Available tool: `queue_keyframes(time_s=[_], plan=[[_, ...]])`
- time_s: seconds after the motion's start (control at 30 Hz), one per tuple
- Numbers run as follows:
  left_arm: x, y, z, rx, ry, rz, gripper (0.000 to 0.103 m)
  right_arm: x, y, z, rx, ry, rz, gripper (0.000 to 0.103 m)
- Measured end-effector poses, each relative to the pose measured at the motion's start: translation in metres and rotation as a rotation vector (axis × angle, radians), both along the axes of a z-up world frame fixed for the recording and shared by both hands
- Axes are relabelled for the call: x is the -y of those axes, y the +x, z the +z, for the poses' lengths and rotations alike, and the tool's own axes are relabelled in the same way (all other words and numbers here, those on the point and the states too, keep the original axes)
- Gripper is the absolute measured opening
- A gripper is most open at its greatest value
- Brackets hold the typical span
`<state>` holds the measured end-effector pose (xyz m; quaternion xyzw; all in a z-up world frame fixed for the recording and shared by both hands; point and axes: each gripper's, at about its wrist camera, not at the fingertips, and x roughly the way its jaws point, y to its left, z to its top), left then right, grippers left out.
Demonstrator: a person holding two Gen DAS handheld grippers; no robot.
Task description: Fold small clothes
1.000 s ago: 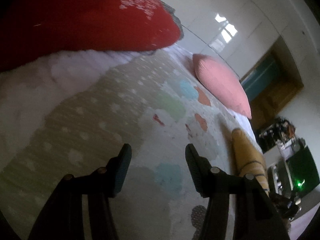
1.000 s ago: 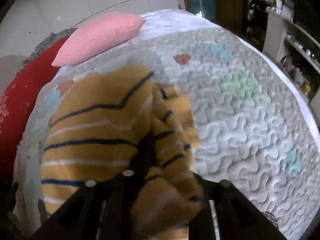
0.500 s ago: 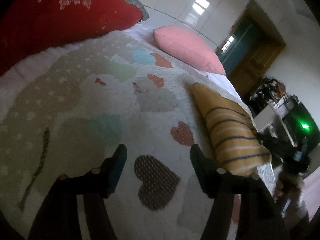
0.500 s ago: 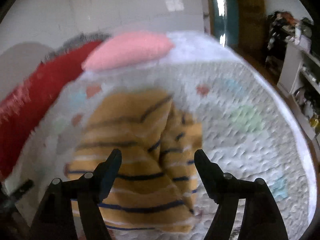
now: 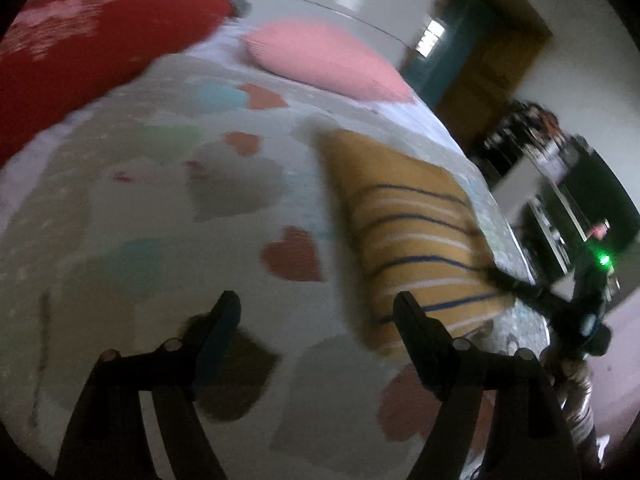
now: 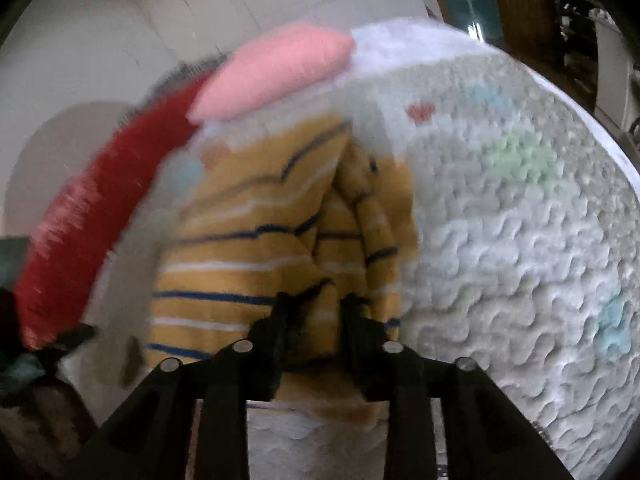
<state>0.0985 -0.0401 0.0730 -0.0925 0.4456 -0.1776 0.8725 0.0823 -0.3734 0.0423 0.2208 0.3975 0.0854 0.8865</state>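
Observation:
A small mustard-yellow garment [image 6: 256, 248] with blue and white stripes lies partly folded on the quilted bedspread [image 6: 520, 240]. It also shows in the left wrist view [image 5: 416, 236], to the right of my left gripper. My right gripper [image 6: 316, 312] is closed on the near hem of the garment, its fingers pinching the cloth. My left gripper [image 5: 316, 320] is open and empty, low over the bedspread [image 5: 140, 200], with its right finger [image 5: 412, 324] near the garment's near edge. The right gripper's body shows at the garment's right edge [image 5: 528, 292].
A pink pillow [image 5: 324, 60] and a red cushion [image 5: 80, 52] lie at the head of the bed; both show in the right wrist view, the pillow [image 6: 272, 68] and the cushion [image 6: 100, 208]. A doorway and cluttered shelves [image 5: 560, 184] stand past the bed's right edge.
My right gripper, open half a second ago, has closed on the garment's near hem. My left gripper has swung right toward the garment and stays open.

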Motion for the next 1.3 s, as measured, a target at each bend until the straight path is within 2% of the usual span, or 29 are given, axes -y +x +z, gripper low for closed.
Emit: queue_keyframes(time_s=[0.03,0.07,0.1,0.13,0.3,0.4,0.43,0.47,0.5,0.57,0.6,0.67,0.77,0.87,0.93,0.97,1.0,1.07,1.17,1.3], plan=[[0.012,0.007,-0.004,-0.008,0.001,-0.040,0.081,0.008,-0.004,0.008,0.039,0.010,-0.022,0.057],[0.020,0.012,-0.007,-0.016,-0.001,-0.068,0.081,0.014,-0.007,0.012,0.063,0.017,-0.041,0.080],[0.028,0.017,-0.011,-0.022,-0.013,-0.098,0.082,0.021,-0.007,0.014,0.085,0.028,-0.061,0.091],[0.035,0.023,-0.014,-0.030,-0.027,-0.124,0.083,0.027,-0.005,0.012,0.086,0.036,-0.074,0.091],[0.061,0.071,-0.048,-0.132,-0.122,-0.189,0.089,0.036,0.038,-0.021,-0.028,0.075,-0.031,0.091],[0.074,0.086,-0.070,-0.222,-0.224,-0.234,0.092,0.032,0.064,-0.047,-0.078,0.170,0.011,0.091],[0.078,0.087,-0.075,-0.231,-0.228,-0.244,0.092,0.030,0.070,-0.053,-0.078,0.217,0.029,0.090],[0.083,0.086,-0.075,-0.218,-0.208,-0.253,0.092,0.027,0.075,-0.057,-0.071,0.258,0.047,0.079],[0.086,0.085,-0.074,-0.211,-0.205,-0.259,0.087,0.024,0.079,-0.061,-0.074,0.318,0.072,0.062],[0.080,0.087,-0.067,-0.227,-0.239,-0.241,0.076,0.019,0.084,-0.064,-0.075,0.410,0.086,0.052],[0.073,0.088,-0.061,-0.230,-0.275,-0.229,0.071,0.016,0.085,-0.060,-0.061,0.425,0.092,0.046],[0.059,0.088,-0.041,-0.196,-0.296,-0.209,0.070,0.010,0.083,-0.047,-0.021,0.434,0.114,0.042],[0.046,0.085,-0.011,-0.128,-0.252,-0.184,0.070,-0.001,0.079,-0.026,0.050,0.445,0.160,0.041],[0.035,0.085,-0.012,-0.143,-0.190,-0.125,0.072,-0.011,0.076,-0.027,0.061,0.418,0.165,0.042],[0.034,0.083,-0.027,-0.160,-0.106,-0.086,0.072,-0.020,0.080,-0.041,-0.002,0.338,0.132,0.044],[0.034,0.082,-0.037,-0.168,-0.042,-0.071,0.072,-0.022,0.080,-0.047,-0.029,0.301,0.118,0.048],[0.033,0.077,-0.046,-0.172,0.014,-0.061,0.075,-0.022,0.077,-0.052,-0.045,0.271,0.109,0.058],[0.026,0.064,-0.054,-0.169,0.020,-0.052,0.078,-0.020,0.069,-0.049,-0.032,0.237,0.089,0.059],[0.011,0.041,-0.047,-0.154,-0.004,-0.033,0.078,-0.015,0.053,-0.026,-0.006,0.128,0.037,0.060],[0.004,0.005,-0.015,-0.019,0.033,0.006,0.078,-0.026,0.030,0.020,0.115,0.059,0.025,0.060]])
